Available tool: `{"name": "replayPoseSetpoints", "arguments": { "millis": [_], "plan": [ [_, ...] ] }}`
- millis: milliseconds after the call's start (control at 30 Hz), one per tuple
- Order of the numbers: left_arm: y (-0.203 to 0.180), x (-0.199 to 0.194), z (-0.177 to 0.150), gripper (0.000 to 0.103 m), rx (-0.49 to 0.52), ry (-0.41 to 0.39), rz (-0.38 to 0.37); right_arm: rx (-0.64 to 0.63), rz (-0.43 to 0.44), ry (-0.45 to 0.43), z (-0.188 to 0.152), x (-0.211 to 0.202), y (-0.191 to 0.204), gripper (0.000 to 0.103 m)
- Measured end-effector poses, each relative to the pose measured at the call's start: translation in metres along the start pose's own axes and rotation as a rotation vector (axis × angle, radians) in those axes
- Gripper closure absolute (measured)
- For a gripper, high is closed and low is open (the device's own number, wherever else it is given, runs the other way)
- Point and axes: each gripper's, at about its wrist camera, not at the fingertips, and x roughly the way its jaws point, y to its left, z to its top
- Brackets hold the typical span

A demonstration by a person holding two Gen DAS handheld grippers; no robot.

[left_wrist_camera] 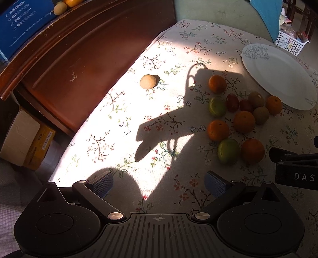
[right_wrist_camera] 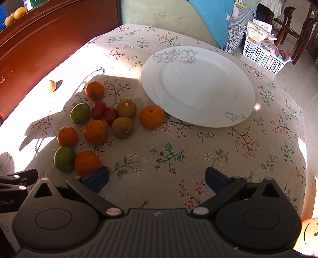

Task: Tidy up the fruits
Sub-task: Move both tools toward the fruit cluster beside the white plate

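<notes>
Left claw [left_wrist_camera: 159,183] nearest the lens, blue ribbed pads [left_wrist_camera: 103,183] spread wide, released, nothing between them, hovering over the sunlit floral tablecloth [left_wrist_camera: 123,119] of the worktop. Right claw [right_wrist_camera: 157,179] likewise spread and released, blue pads [right_wrist_camera: 97,178] apart over bare cloth, its left pad just beside the nearest round orange citrus fruit [right_wrist_camera: 87,163].

Loose cluster of fruit on the cloth beside the large white round plate with grey flower line drawing [right_wrist_camera: 198,87], none of it on the plate: five orange citrus fruits, two green citrus fruits [right_wrist_camera: 64,158], two brown kiwifruits [right_wrist_camera: 122,127] and two small dark red grape-like fruits [right_wrist_camera: 103,112], several touching each other. One orange citrus [right_wrist_camera: 151,116] just beside the plate's near rim. Single pale tan round fruit [left_wrist_camera: 148,81] apart from the cluster, in full sun near the worktop edge facing the dark red-brown wooden cabinet [left_wrist_camera: 79,49].

Beyond the far edge of the worktop, white perforated plastic basket [right_wrist_camera: 262,55] on the floor, packets inside. Yellow fruits [right_wrist_camera: 18,12] up on the cabinet top.
</notes>
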Motion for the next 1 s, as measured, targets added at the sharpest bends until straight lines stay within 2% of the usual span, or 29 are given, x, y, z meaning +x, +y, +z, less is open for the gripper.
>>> {"name": "replayPoseSetpoints", "arguments": {
  "millis": [1000],
  "plan": [
    [-0.001, 0.005, 0.0, 0.004, -0.021, 0.01, -0.041, -0.033, -0.005, 0.01, -0.003, -0.002, 0.009, 0.002]
  ]
}}
